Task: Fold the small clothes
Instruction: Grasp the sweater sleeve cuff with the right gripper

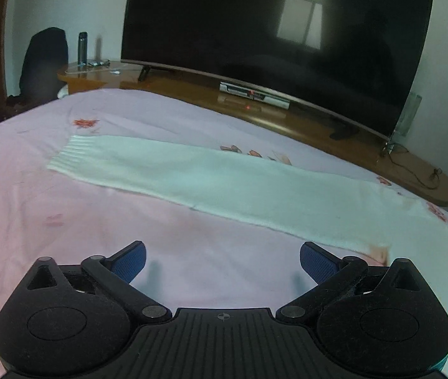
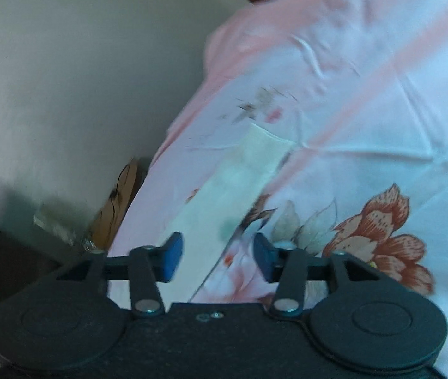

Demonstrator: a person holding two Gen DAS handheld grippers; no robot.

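A long white knit garment [image 1: 224,183] lies flat across the pink floral bedsheet [image 1: 66,221], its ribbed end at the left. My left gripper [image 1: 222,262] hovers just short of the garment's near edge, open wide, with only sheet between its blue pads. In the right wrist view, blurred, the white garment [image 2: 239,183] runs as a narrow strip from the middle of the sheet [image 2: 366,110] down under my right gripper [image 2: 217,257]. The right jaws stand partly apart over the strip's near end, and the pads do not press on it.
A large dark television [image 1: 271,31] stands on a wooden stand [image 1: 287,123] along the bed's far edge, with a set-top box [image 1: 255,94] and a loose cable [image 1: 423,173]. A bottle [image 1: 82,47] and a black chair [image 1: 44,60] are at far left. A pale wall [image 2: 81,79] flanks the bed.
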